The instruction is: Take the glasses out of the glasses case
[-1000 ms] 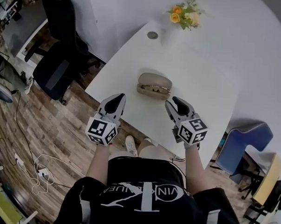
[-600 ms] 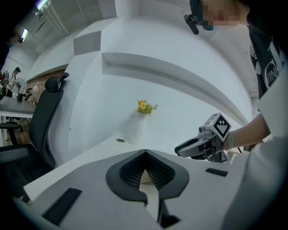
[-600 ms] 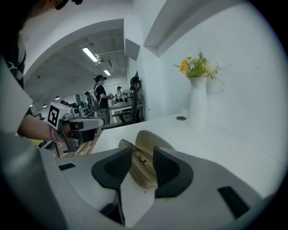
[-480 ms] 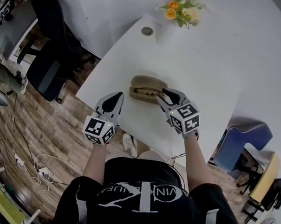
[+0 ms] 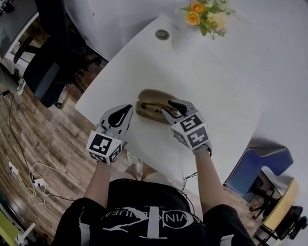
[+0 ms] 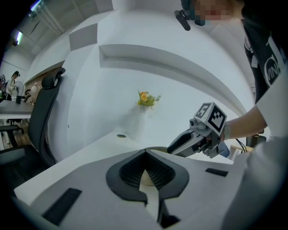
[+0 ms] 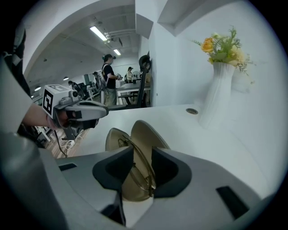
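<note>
The tan glasses case [image 5: 149, 101] sits open mid-frame on the white table [image 5: 207, 71], with the glasses [image 7: 145, 175] inside it. The right gripper [image 5: 171, 109] is at the case's right end. Its jaws are apart and have just been closing, with the thin frame between them but not pinched. The left gripper [image 5: 125, 112] hangs just lower left of the case, jaws together, empty.
</note>
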Demonstrator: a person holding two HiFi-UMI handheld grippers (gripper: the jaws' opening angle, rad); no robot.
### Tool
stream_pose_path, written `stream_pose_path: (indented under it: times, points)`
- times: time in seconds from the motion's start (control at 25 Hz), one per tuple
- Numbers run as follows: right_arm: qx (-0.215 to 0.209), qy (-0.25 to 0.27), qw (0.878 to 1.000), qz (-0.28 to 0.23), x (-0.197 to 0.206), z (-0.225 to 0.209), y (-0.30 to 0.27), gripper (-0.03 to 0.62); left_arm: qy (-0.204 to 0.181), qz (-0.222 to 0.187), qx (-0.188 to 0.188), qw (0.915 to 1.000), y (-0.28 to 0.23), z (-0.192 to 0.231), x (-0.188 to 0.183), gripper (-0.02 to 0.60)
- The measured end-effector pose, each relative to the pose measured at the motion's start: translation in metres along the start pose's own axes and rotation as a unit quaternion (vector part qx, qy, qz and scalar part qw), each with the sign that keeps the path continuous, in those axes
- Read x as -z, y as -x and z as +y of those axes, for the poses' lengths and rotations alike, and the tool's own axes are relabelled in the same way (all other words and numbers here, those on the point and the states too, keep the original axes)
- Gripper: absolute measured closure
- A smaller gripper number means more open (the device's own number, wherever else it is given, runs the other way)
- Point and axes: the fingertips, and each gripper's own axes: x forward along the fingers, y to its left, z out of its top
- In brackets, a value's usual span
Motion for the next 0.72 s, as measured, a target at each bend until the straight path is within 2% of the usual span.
stream_pose_path:
  times: [0.16, 0.32, 0.52, 0.72]
  points:
    - [-0.008, 0.039, 0.999, 0.037, -0.003, 0.005, -0.015, 0.464, -0.014, 0.026, -0.016, 0.9994, -0.007, 0.005, 0.008, 0.569]
    - [-0.018, 0.071, 0.994, 0.076, -0.003, 0.008, -0.028, 0.464, -0.018, 0.030, -0.005, 0.9994, -0.010, 0.001, 0.012, 0.568]
    - [-0.028, 0.135, 0.979, 0.150, 0.008, 0.007, -0.041, 0.465, -0.025, 0.038, 0.006, 0.9989, -0.017, -0.004, 0.018, 0.569]
    - [-0.036, 0.162, 0.968, 0.190, 0.017, 0.009, -0.046, 0.477, -0.028, 0.041, 0.019, 0.9986, -0.020, -0.011, 0.023, 0.568]
